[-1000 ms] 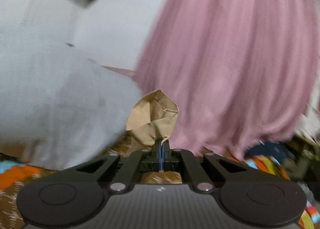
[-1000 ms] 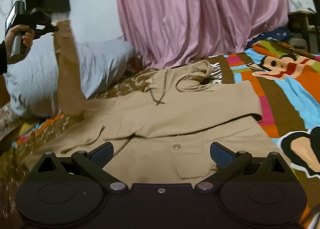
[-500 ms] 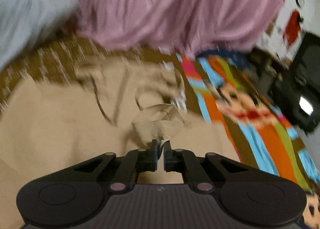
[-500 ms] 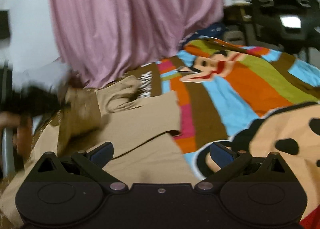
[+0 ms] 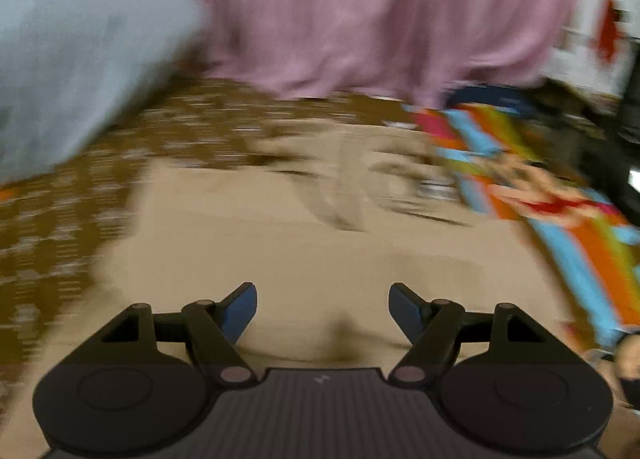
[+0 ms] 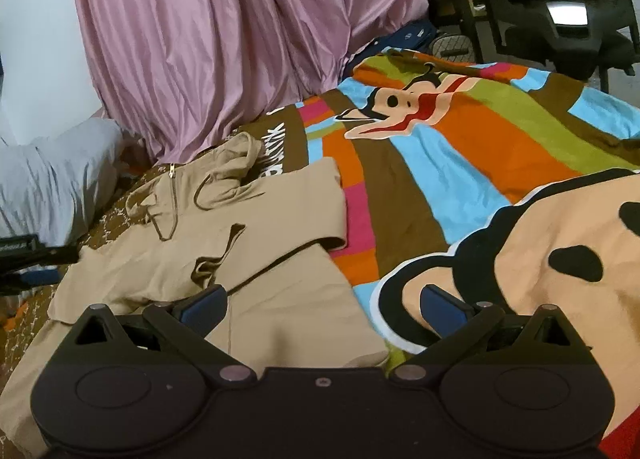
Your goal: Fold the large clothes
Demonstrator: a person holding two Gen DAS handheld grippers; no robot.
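At far left we see a grey pillow [image 6: 52, 179] against the wall, and our left gripper [image 5: 323, 307] hangs wide apart, holding nothing, over the tan hooded jacket [image 6: 240, 219]. That jacket lies on the bed, partly folded, both sleeves laid across its body. Our right gripper [image 6: 322, 307] is equally wide and empty, above the jacket's lower right edge. We judge the loose sleeve could slide off on the next fold, since nothing pins it. Further right, the striped cartoon blanket [image 6: 460, 147] carries white lettering beside the hood, too distorted to read.
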